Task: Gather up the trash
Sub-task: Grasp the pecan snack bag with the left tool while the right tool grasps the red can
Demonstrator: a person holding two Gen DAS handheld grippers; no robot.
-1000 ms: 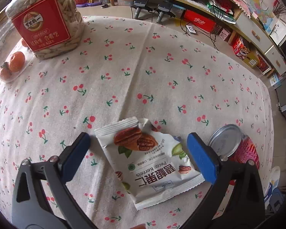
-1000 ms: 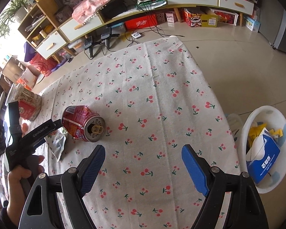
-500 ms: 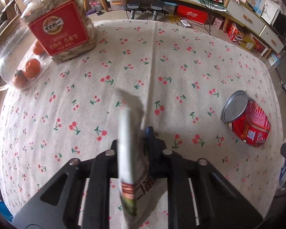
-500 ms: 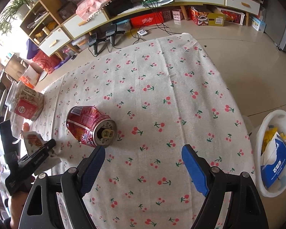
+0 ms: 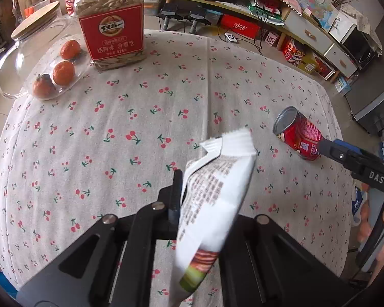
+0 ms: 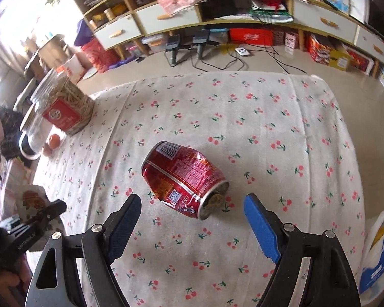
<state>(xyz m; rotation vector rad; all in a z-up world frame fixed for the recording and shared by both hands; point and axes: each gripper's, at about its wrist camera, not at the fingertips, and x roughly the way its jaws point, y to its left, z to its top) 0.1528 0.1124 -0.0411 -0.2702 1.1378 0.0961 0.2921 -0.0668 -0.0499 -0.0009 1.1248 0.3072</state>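
My left gripper (image 5: 185, 186) is shut on a white pecan snack packet (image 5: 215, 192), which hangs lifted above the cherry-print tablecloth (image 5: 130, 117). A dented red drink can (image 6: 184, 177) lies on its side on the cloth, open end toward the camera. My right gripper (image 6: 192, 215) stands open just in front of the can, blue pads either side of its near end, nothing held. In the left wrist view the can (image 5: 298, 133) lies at the right, with the right gripper's fingertips (image 5: 330, 148) beside it. The packet (image 6: 32, 199) shows at the left edge of the right wrist view.
A jar of seeds with a red label (image 5: 112, 23) and a clear glass jar lying on its side with small orange fruits (image 5: 48, 61) stand at the table's far left. A white bin (image 6: 376, 253) with a blue tissue pack sits on the floor at the right.
My left gripper closed on the packet and lifted it off the cloth. My right gripper travelled across the table to the can, which now lies just ahead of its open jaws.
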